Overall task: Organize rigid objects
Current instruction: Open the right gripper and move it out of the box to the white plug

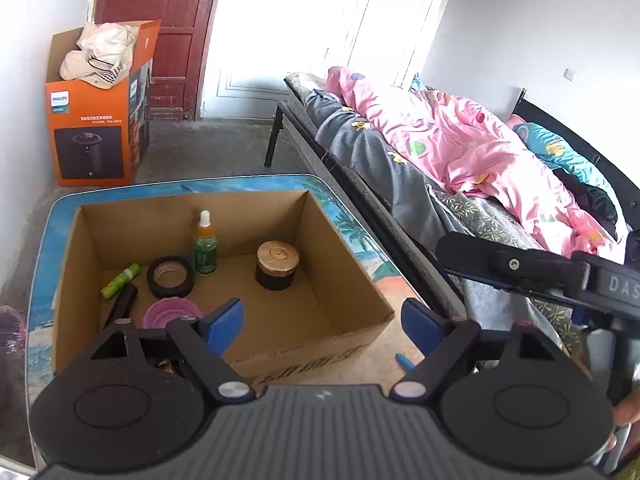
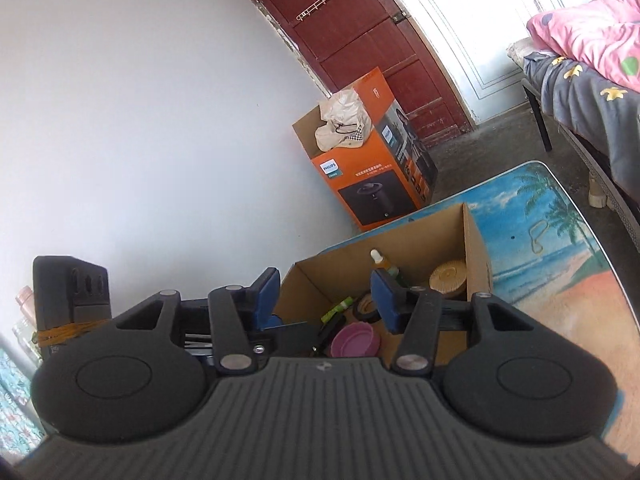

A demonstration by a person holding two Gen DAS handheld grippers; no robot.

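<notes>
An open cardboard box (image 1: 344, 280) stands on the beach-print table (image 1: 352, 236). Inside it are a dark jar with a wooden lid (image 1: 277, 265), a green dropper bottle (image 1: 205, 244), a black tape roll (image 1: 171, 276), a green tube (image 1: 120, 280), a purple bowl (image 1: 172, 313) and a black stick-like item (image 1: 122, 304). My left gripper (image 1: 322, 322) is open and empty above the box's near wall. My right gripper (image 2: 326, 294) is open and empty, above the box (image 2: 476, 240) from the side; the jar (image 2: 450, 277), bowl (image 2: 354, 340) and bottle (image 2: 380, 262) show between its fingers.
An orange Philips carton (image 1: 100, 120) with hats stands on the floor by the red door (image 1: 160, 20). A bed with pink bedding (image 1: 460, 144) runs along the table's right side. The right gripper's body (image 1: 560, 276) reaches in from the right. A rubber band (image 2: 538, 234) lies on the table.
</notes>
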